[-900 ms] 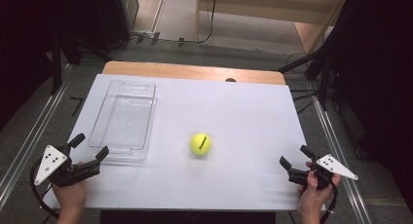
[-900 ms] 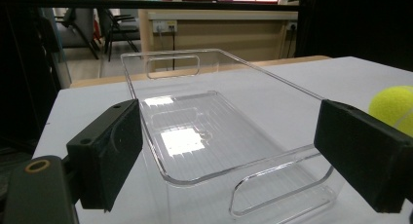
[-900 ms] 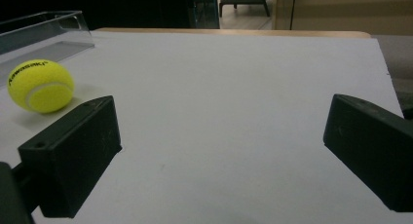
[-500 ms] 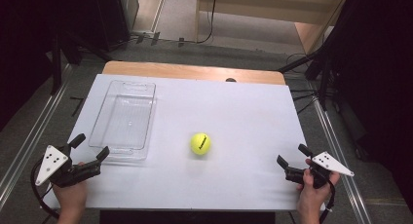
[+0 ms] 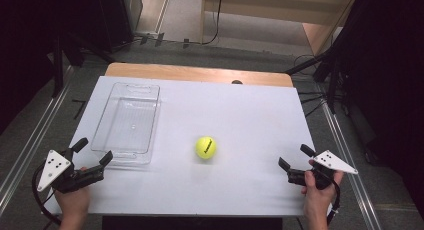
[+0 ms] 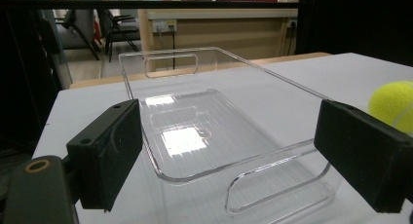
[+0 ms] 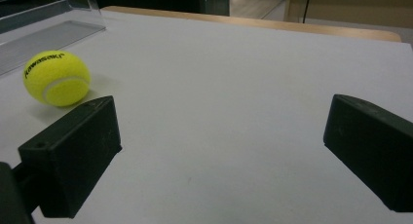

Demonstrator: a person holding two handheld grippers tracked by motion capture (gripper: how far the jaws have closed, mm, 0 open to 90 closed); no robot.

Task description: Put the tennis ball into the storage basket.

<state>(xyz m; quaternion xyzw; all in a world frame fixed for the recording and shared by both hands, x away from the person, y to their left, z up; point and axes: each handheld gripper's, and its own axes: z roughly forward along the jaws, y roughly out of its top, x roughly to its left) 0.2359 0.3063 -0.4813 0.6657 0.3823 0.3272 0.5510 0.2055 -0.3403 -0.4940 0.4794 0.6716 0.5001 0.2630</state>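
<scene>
Your right tongs [image 5: 293,161] have slid a bit inward along the near edge vs. a sec ago, while the left tongs [image 5: 93,152] and the yellow felt tennis ball [image 5: 205,147] sit as before. Both tongs are spread apart w/ nothing between them. The ball rests mid-worktop [image 5: 250,120], just right of the clear plastic rectangular tray [image 5: 111,119], up-left of your right tongs, roughly between both hands; the left tongs face the tray's near end.
</scene>
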